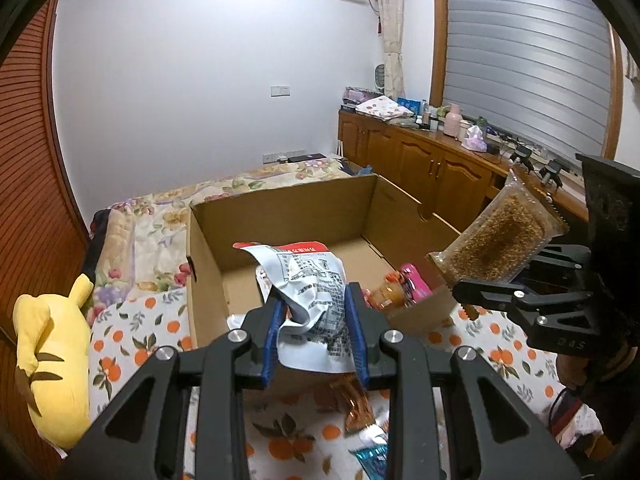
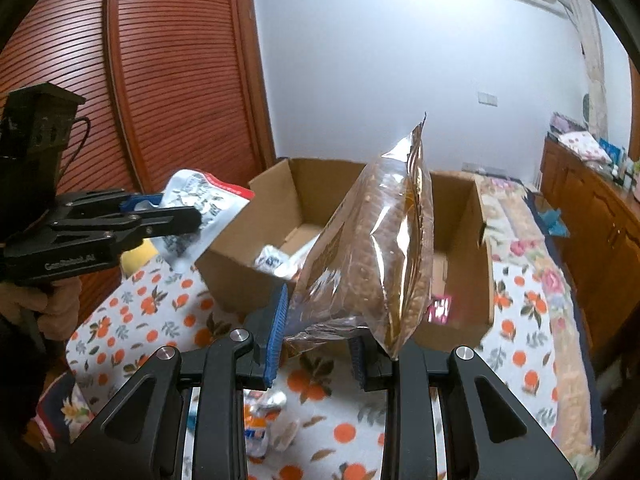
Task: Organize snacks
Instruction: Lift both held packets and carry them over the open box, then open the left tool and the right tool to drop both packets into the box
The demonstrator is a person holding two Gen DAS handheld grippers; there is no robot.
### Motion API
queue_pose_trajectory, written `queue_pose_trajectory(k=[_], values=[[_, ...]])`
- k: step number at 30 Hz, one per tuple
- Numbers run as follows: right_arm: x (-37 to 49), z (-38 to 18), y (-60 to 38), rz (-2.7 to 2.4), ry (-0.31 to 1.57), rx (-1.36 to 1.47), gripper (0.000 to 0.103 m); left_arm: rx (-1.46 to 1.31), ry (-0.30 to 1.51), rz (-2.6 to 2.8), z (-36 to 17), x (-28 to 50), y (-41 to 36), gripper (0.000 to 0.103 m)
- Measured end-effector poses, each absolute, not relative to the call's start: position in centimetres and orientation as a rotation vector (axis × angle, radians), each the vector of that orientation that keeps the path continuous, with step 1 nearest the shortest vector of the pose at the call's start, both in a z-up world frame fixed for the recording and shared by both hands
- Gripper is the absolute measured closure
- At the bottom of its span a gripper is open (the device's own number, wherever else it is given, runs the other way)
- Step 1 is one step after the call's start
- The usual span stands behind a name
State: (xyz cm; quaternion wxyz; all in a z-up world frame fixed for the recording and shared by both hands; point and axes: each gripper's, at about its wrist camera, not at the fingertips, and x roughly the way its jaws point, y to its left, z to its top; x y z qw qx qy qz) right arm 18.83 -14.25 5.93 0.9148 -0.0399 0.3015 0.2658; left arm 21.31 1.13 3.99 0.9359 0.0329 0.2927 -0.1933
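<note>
A: Above the cardboard box [image 1: 288, 216], a white printed pouch [image 1: 312, 300] is clenched by the left gripper [image 1: 316, 334]; it is judged light, crinkly and soft.

B: Over the bed [image 2: 520, 344], a clear grain bag [image 2: 372, 256] is pinched at its lower edge by the right gripper [image 2: 320, 344]; it seems slippery and probably sags.

Left gripper [image 1: 316, 332]: black angular frame, blue ribbed pads, silver screws. Right gripper [image 2: 318, 344]: same build; white lettering printed on side.

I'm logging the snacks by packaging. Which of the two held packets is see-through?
The clear packet of brown crumbly snack in the right gripper; the left gripper holds an opaque white printed bag.
</note>
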Motion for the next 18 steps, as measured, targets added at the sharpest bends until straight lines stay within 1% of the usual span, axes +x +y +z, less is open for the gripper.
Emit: queue_pose_trajectory(k=[6, 18], values=[[21.5, 6.2, -13.8, 0.556, 0.612, -0.099, 0.076, 0.055, 0.612, -0.374, 3.5, 24.5, 1.7, 0.076], [26.6, 4.1, -12.5, 0.574, 0.669, -0.102, 0.076, 0.058, 0.659, -0.357, 1.8, 29.4, 1.1, 0.075]])
